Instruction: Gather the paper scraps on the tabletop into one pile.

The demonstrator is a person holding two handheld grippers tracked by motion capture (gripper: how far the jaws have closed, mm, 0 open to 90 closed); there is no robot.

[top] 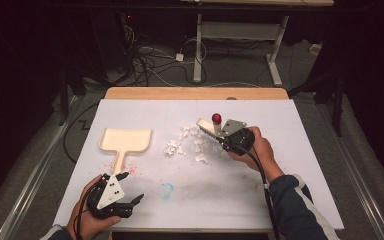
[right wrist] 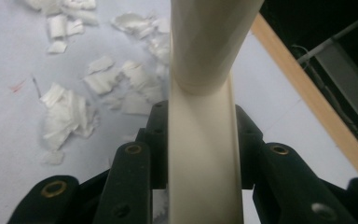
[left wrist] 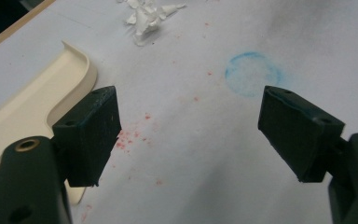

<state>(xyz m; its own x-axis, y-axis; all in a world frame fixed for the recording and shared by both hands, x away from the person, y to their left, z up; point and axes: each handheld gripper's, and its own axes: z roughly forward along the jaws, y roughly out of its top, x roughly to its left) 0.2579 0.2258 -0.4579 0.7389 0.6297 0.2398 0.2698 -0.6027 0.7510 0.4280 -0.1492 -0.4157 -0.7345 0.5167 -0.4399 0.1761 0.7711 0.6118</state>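
R gripper [right wrist: 200, 154] | brush handle [right wrist: 205, 140] clamped btwn fingers [right wrist: 130, 182] | paper scraps [right wrist: 70, 112] beside

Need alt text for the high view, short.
The right gripper holds a cream brush with a red-tipped handle over scattered white paper scraps on a white table. The left gripper, open, rests near a cream dustpan.

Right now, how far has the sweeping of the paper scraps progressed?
Early stage. Done: the right gripper is shut on the brush, beside the paper scraps. In hand: brushing the scraps, which lie scattered on the table. Left: the left gripper is open, the dustpan unheld with nothing in it.
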